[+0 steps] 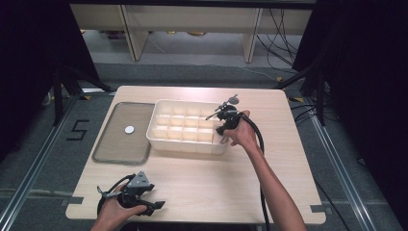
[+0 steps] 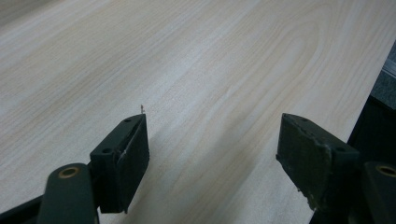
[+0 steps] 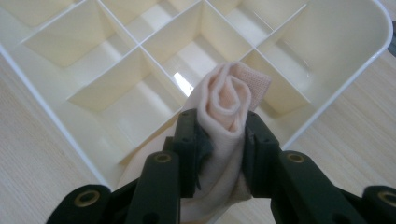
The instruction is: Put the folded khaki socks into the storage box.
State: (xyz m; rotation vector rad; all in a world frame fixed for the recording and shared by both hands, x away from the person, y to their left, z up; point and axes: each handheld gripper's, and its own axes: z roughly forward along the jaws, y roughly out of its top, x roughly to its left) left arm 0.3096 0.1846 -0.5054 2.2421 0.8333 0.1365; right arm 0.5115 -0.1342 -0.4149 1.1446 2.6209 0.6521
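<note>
holding: rolled cloth [image 3: 227, 100] pinched in right gripper [image 3: 223, 140], roll axis along jaws
target: compartment at near right corner of divided tray [image 3: 369, 56], directly below and ahead
left gripper [image 2: 212, 140]: jaws apart, nothing between them, over bare table [image 2: 210, 56], well apart from tray

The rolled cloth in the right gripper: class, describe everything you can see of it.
The rolled cloth is pale pink, soft-looking fabric, wound into a spiral whose layers show at the end. The right gripper clamps it between both black jaws, and loose fabric hangs below them. It is held over the corner of the cream divided box, above a compartment; whether it touches the box cannot be told.
</note>
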